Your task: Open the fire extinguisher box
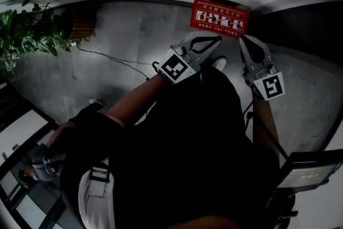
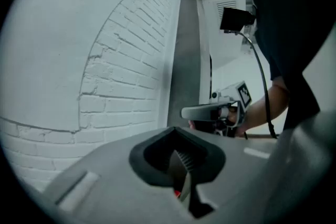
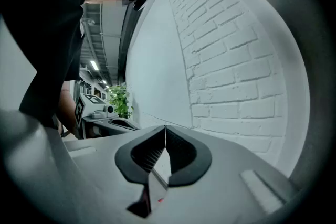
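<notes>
One box [image 1: 218,17] just beyond left claw [image 1: 213,41].

Head view down; others toward wall [image 3: 236,60]

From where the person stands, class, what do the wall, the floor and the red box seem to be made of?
Wall: brick painted matte white; the mortar lines show through the paint.
Floor: probably smooth concrete; grey, mottled, with no seams.
Red box: possibly painted metal; a flat, even red top with white pictures, but too small to be sure.
</notes>
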Tool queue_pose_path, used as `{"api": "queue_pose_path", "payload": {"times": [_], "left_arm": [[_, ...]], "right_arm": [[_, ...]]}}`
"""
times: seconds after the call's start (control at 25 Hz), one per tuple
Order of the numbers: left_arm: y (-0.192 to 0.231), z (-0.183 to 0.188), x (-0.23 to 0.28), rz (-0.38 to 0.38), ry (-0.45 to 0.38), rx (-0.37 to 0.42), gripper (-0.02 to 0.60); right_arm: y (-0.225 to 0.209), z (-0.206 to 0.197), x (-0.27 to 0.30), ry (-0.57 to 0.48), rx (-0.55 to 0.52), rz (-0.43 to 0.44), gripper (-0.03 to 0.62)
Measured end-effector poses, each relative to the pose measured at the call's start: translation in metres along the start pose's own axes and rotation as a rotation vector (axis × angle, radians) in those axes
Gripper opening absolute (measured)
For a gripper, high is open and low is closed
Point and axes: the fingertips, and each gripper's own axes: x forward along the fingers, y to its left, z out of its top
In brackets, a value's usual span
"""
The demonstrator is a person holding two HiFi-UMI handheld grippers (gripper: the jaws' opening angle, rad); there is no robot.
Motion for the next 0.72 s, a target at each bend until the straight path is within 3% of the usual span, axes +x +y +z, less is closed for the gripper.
{"api": "queue_pose_path", "payload": {"times": [0.28,0.52,0.72], "left_arm": [[0.042,-0.051,0.029,0.051,0.031,0.000,0.003],[0.070,-0.128,0.049,0.079,0.093,-0.041,0.003],[0.083,-0.205,0.065,0.103,0.146,-0.081,0.003]], "right_arm": [[-0.066,-0.086,0.028,0.037,0.151,-0.082,0.009],[-0.114,-0.220,0.041,0.103,0.412,-0.226,0.009],[-0.128,-0.335,0.042,0.176,0.579,-0.326,0.015]]}}
